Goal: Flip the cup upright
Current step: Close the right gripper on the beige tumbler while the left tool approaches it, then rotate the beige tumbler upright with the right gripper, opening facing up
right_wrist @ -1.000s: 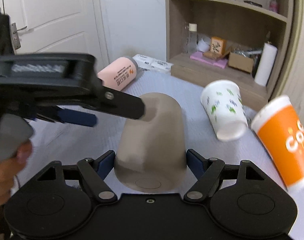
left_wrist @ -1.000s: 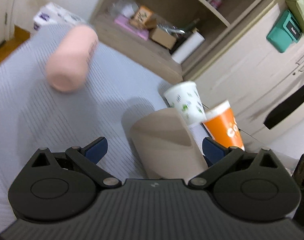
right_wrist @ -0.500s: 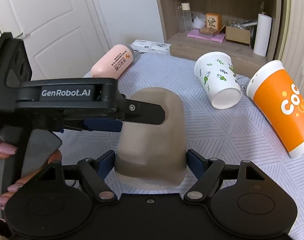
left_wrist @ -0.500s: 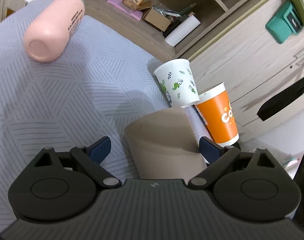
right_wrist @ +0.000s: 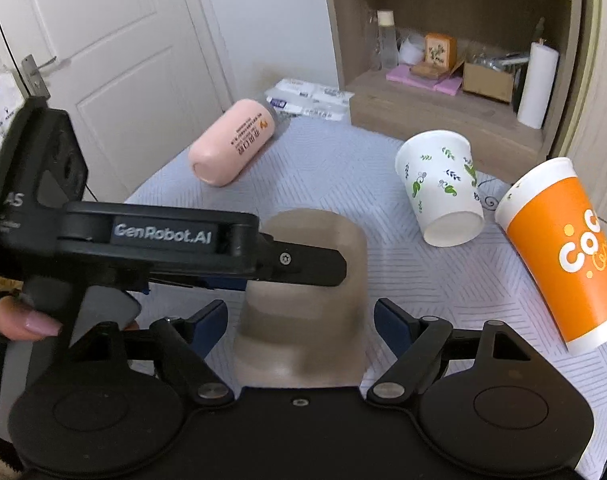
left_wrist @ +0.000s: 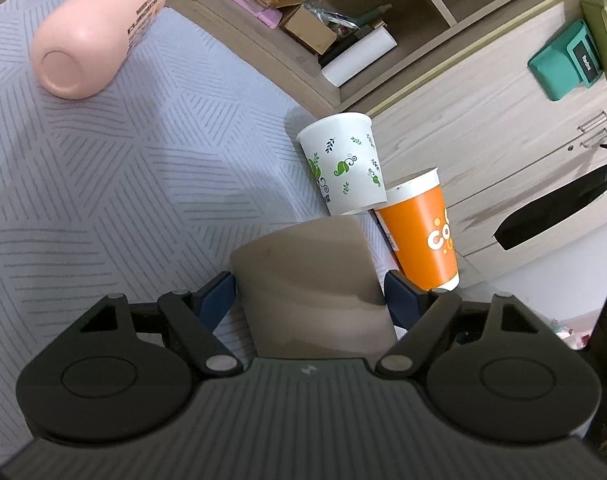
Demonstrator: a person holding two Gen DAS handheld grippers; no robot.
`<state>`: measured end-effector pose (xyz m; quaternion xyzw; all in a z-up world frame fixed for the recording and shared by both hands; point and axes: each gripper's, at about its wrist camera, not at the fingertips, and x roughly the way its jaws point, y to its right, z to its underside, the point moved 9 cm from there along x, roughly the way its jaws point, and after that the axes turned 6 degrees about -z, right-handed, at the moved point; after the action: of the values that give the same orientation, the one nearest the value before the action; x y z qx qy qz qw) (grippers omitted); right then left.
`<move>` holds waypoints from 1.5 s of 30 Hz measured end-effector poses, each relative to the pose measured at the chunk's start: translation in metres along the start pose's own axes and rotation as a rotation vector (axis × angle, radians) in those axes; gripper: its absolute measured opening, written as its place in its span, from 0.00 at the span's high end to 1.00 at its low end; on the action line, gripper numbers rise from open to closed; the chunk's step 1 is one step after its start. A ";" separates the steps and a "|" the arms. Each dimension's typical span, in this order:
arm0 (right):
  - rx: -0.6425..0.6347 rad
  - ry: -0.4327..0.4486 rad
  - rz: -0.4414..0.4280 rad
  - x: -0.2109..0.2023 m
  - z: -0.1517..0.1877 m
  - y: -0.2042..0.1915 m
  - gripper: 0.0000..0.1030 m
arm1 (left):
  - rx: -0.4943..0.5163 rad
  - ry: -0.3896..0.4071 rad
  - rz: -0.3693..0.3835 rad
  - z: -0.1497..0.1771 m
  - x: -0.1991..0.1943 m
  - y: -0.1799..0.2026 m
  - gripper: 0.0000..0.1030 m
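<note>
1. The taupe cup (left_wrist: 311, 276) stands mouth-down on the grey patterned tablecloth (left_wrist: 103, 184), its closed base on top. It sits at 6 o'clock in both wrist views, so nothing of its inside shows.
2. The left gripper (left_wrist: 309, 294) has its blue pads (left_wrist: 217, 294) against the cup's two sides, gripping it.
3. The right gripper (right_wrist: 301, 316) straddles the same cup near its rim with jaws spread wide; a small gap shows on each side.
4. At 1 o'clock in the left view, a white leaf-print paper cup (left_wrist: 343, 168) and an orange paper cup (left_wrist: 421, 236) both stand mouth-down, just beside each other.
5. A pink bottle (left_wrist: 99, 28) lies on its side at 11 o'clock, its flat bottom toward the left camera.
6. The shelf unit (right_wrist: 443, 92) at 1 o'clock in the right view holds a paper towel roll (right_wrist: 537, 80), a cardboard box (right_wrist: 487, 76) and a clear bottle (right_wrist: 385, 40).
7. Only the right view shows the left gripper's body from the side, the person's left hand (right_wrist: 19, 316) on its handle, the white door (right_wrist: 103, 60) and packets (right_wrist: 307, 96) beyond the bottle.
8. Only the left view shows a teal box (left_wrist: 565, 60) on the cabinet at 2 o'clock.
</note>
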<state>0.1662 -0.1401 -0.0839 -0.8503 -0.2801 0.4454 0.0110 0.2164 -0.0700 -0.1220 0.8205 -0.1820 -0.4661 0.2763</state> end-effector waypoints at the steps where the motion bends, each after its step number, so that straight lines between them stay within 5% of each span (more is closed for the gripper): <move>1: 0.000 -0.007 -0.003 0.002 0.000 0.000 0.18 | 0.004 -0.002 0.000 0.000 0.000 0.000 0.22; 8: -0.029 0.041 -0.059 0.005 0.001 0.000 0.15 | 0.089 0.019 0.006 0.009 -0.005 0.009 0.22; 13: -0.106 0.086 -0.044 -0.009 0.013 -0.011 0.18 | 0.208 0.084 0.003 0.021 -0.020 0.021 0.23; 21: -0.183 0.150 -0.020 -0.035 0.045 -0.025 0.16 | 0.311 0.079 0.078 0.049 -0.035 0.031 0.23; 27: -0.249 0.204 0.040 -0.045 0.056 -0.033 0.17 | 0.414 0.112 0.060 0.061 -0.046 0.045 0.24; 36: -0.245 0.277 0.041 -0.047 0.057 -0.030 0.18 | 0.482 0.136 0.064 0.062 -0.057 0.051 0.27; 45: -0.204 0.239 0.055 -0.039 0.049 -0.023 0.16 | 0.491 0.118 0.051 0.056 -0.047 0.056 0.27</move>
<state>0.1004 -0.1506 -0.0779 -0.9012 -0.2972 0.3106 -0.0544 0.1424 -0.1029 -0.0787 0.8839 -0.2942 -0.3521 0.0904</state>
